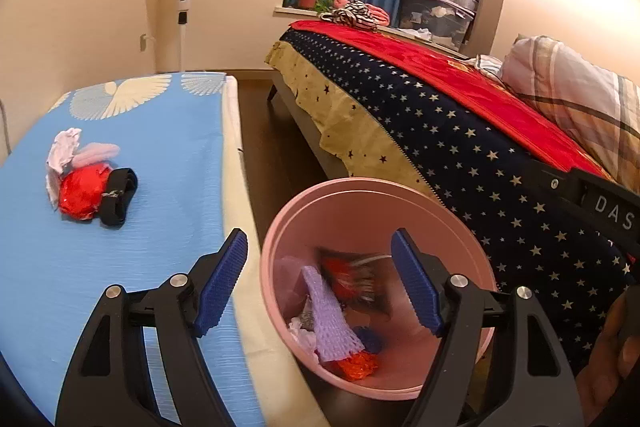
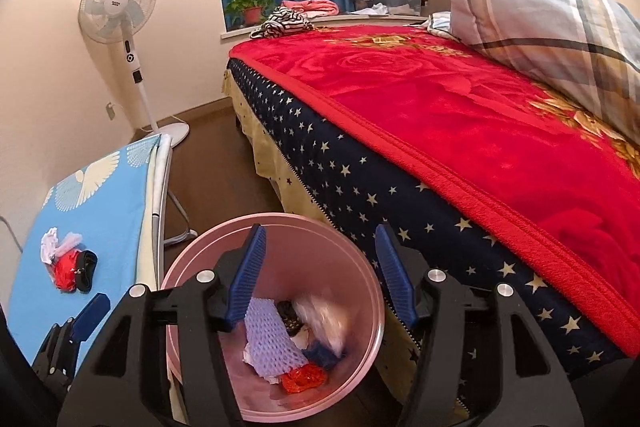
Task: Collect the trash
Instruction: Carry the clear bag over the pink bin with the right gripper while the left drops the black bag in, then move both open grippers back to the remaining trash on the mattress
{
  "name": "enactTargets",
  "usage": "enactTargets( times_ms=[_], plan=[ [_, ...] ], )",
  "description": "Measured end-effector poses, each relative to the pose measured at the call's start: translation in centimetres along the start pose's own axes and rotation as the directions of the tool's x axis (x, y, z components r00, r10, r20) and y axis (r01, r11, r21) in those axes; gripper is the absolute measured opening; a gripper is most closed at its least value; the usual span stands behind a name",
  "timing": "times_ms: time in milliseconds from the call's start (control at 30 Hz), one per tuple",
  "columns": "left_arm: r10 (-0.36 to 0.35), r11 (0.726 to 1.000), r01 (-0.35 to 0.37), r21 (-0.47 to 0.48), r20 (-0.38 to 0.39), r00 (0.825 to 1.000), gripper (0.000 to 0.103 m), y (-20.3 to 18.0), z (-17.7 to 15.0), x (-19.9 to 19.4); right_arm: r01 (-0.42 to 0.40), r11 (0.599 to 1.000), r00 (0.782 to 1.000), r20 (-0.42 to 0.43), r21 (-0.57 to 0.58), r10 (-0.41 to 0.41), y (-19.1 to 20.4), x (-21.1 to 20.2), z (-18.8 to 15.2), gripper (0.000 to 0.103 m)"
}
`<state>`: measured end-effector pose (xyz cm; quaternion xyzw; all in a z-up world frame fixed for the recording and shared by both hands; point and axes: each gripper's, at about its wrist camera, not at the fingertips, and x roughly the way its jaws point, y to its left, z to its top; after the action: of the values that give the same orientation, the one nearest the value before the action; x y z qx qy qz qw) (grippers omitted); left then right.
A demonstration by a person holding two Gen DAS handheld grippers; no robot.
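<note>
A pink bin [image 1: 360,199] stands on the floor between the blue-covered table and the bed; it also shows in the right wrist view [image 2: 200,259]. It holds a purple foam net [image 1: 330,319], red wrapper bits [image 1: 358,365] and a blurred piece in motion [image 2: 326,319]. My left gripper [image 1: 320,283] is open and empty over the bin's left rim. My right gripper [image 2: 320,275] is open and empty right above the bin. A pile of trash lies on the table: white paper [image 1: 62,151], a red wrapper [image 1: 82,193] and a black band [image 1: 118,195].
The blue-covered table [image 1: 140,227] is at left. A bed [image 2: 440,131] with a red blanket, starred cover and a plaid pillow [image 2: 552,27] is at right. A standing fan [image 2: 120,15], a potted plant and storage boxes are at the back wall.
</note>
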<state>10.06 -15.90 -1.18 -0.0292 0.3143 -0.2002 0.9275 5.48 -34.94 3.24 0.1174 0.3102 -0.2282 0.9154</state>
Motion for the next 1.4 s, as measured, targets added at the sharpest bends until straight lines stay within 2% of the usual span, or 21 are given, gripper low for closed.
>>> enactTargets(
  times_ms=[433,733,967,1100,1233,1333,1400],
  plan=[
    [0.045,0.999,-0.044,-0.033,0.029,0.999,0.072,2.6,-0.1,-2.4,-0.05,0.998,0.998,0.028,-0.033,0.051,1.4,-1.5,-0.7,0.057],
    [0.109,0.992,-0.105,-0.066,0.06,0.992,0.063,5.5,-0.2,-4.4,-0.127,0.988,0.991,0.039,-0.087,0.131,3.8,-2.5,-1.5,0.057],
    [0.182,0.979,-0.174,-0.109,0.076,0.98,0.058,8.5,-0.5,-5.4,-0.171,0.98,0.984,0.033,-0.1,0.175,5.6,-2.4,-2.1,0.057],
    [0.218,0.969,-0.205,-0.135,0.088,0.972,0.055,10.3,-0.5,-5.9,-0.205,0.973,0.978,0.028,-0.107,0.209,7.0,-2.1,-2.4,0.057],
    [0.242,0.961,-0.225,-0.158,0.098,0.965,0.045,11.7,-0.4,-6.4,-0.254,0.961,0.966,0.02,-0.112,0.258,8.5,-1.6,-2.8,0.056],
    [0.259,0.957,-0.24,-0.162,0.105,0.96,0.04,12.6,-0.4,-6.5,-0.301,0.945,0.952,0.009,-0.125,0.305,10.0,-1.1,-3.1,0.05],
    [0.27,0.954,-0.251,-0.165,0.107,0.957,0.039,13.0,-0.4,-6.6,-0.333,0.935,0.942,-0.002,-0.125,0.336,10.8,-0.6,-3.3,0.044]
  ],
)
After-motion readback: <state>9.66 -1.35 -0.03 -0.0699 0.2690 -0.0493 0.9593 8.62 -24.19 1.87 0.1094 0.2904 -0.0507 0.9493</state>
